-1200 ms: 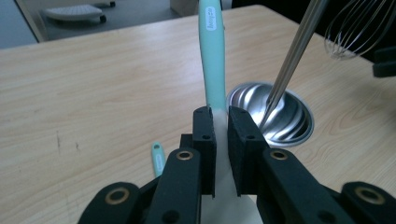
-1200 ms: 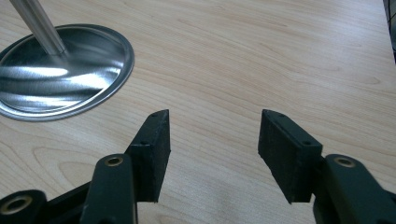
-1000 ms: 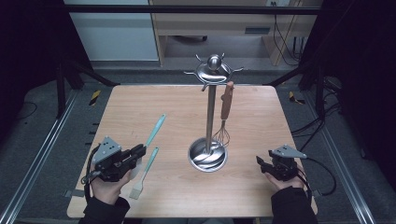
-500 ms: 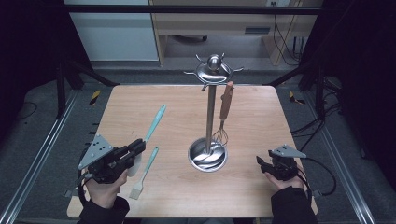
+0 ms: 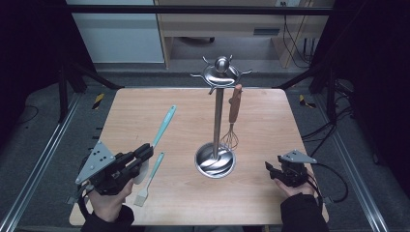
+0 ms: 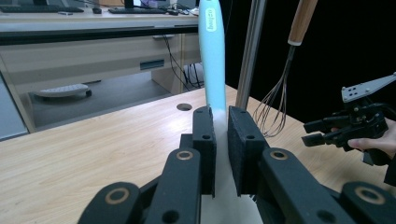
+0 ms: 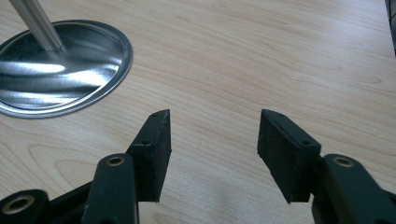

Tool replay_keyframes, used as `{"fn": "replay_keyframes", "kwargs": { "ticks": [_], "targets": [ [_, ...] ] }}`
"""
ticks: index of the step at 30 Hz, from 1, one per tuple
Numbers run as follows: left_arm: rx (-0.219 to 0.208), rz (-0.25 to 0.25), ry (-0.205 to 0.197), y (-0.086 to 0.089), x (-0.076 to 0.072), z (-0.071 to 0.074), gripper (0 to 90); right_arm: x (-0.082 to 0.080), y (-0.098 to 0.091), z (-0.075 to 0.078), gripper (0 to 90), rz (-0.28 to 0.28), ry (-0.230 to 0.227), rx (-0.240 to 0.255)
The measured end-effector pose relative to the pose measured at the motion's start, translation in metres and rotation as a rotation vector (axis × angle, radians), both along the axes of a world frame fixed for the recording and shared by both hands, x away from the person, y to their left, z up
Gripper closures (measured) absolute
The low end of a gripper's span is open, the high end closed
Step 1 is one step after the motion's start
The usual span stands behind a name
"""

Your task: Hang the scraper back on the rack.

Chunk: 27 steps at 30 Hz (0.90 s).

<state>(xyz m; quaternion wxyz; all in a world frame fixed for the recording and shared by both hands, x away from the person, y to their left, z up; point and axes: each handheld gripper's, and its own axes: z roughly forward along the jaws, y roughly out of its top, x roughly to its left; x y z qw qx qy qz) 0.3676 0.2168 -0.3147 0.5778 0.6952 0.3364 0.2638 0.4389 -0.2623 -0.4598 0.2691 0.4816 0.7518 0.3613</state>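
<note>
Left gripper [image 5: 140, 157], lower left of the high view, jaws clamped on the pale end of a light-blue spatula [image 5: 162, 126]; its handle runs up and right from the jaws toward frame centre. In the left gripper view the spatula [image 6: 212, 56] rises between the pads to the top edge. Right gripper [image 5: 271, 169], lower right, jaws wide apart with nothing between them, above bare table [image 5: 270, 116]. A small brush [image 5: 149, 180] lies just right of the left gripper. Utensil stand [image 5: 216, 159] at centre, whisk [image 5: 231, 135] hanging from it.

Bright tabletop — dark surroundings, soft glare
</note>
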Motion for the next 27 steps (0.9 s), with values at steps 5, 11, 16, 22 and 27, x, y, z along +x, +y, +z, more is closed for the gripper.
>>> {"fn": "replay_keyframes", "kwargs": {
  "ticks": [5,11,16,22,27],
  "targets": [
    [-0.012,-0.013,0.006,-0.004,-0.004,0.006,81.6,0.000,0.000,0.000,44.8,-0.005,0.000,0.005],
    [-0.026,-0.034,-0.029,-0.010,-0.006,0.017,81.6,0.000,0.001,0.000,44.4,-0.003,0.003,0.006],
    [-0.034,-0.047,-0.051,-0.017,-0.007,0.025,81.7,0.000,0.001,-0.001,44.4,0.004,-0.003,-0.004],
    [-0.047,-0.063,-0.070,-0.026,-0.007,0.032,81.6,0.000,0.001,-0.001,44.4,0.003,-0.003,-0.001],
    [-0.048,-0.077,-0.091,-0.033,-0.008,0.039,81.6,0.000,0.000,-0.001,44.4,0.003,-0.003,-0.003]
  ]
}}
